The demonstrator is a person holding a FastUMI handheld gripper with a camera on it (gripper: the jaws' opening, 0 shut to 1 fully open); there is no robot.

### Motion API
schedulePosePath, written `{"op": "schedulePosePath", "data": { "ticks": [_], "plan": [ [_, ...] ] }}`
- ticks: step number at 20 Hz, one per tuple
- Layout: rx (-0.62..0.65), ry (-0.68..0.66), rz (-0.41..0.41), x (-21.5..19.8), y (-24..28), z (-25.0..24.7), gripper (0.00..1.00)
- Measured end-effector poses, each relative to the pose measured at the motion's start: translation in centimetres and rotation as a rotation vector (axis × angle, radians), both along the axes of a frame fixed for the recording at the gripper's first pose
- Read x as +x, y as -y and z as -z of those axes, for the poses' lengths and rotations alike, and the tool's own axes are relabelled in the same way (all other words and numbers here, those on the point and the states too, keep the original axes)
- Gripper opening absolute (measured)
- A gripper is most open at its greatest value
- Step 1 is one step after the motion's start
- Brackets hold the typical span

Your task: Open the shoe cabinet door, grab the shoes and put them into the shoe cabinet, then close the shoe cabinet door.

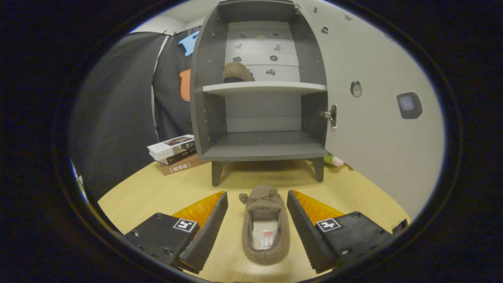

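Note:
A brown fuzzy slipper-like shoe (265, 226) with a bow on its toe lies on the wooden tabletop, toe toward the cabinet. My gripper (257, 196) is open, one finger on each side of the shoe with a gap to it on both sides. Beyond the fingers stands the grey shoe cabinet (262, 147) on short legs. Its door (377, 118) is swung wide open to the right, with a latch on its inner edge. A second brown shoe (237, 73) rests on the upper shelf (271, 87), at its left. The lower shelf holds nothing.
A stack of books (175, 153) lies on the table (157, 188) just left of the cabinet. A small green and pink object (334, 160) sits behind the cabinet's right leg, near the door's bottom. Black cloth walls the booth at the left.

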State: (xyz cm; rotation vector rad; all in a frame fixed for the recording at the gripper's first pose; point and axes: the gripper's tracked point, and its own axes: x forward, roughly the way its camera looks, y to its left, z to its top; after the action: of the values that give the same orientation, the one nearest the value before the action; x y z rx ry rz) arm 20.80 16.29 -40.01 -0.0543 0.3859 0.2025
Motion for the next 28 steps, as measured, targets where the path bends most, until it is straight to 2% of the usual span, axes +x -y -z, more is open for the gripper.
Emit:
{"op": "schedulePosePath", "data": {
  "ticks": [2, 7, 9, 10, 12, 13, 18, 21, 28],
  "plan": [
    [-0.024, -0.083, -0.014, 0.0, -0.9, 2.6, 0.85],
    [-0.045, -0.228, 0.001, 0.8, -1.7, 6.7, 0.75],
    [-0.052, -0.274, 0.03, 1.5, -1.4, 7.8, 0.64],
    [-0.042, -0.271, 0.062, 2.5, -0.9, 8.0, 0.55],
    [0.103, -0.352, 0.038, 2.6, -1.9, 8.7, 0.15],
    [0.145, -0.366, 0.044, 2.7, -1.6, 8.4, 0.11],
    [0.244, -0.343, 0.038, 2.1, -0.4, 6.6, 0.08],
    [0.184, -0.281, 0.039, 1.1, 0.8, 4.0, 0.08],
    [0.143, -0.201, -0.035, -2.1, -0.6, -2.6, 0.08]
  ]
}}
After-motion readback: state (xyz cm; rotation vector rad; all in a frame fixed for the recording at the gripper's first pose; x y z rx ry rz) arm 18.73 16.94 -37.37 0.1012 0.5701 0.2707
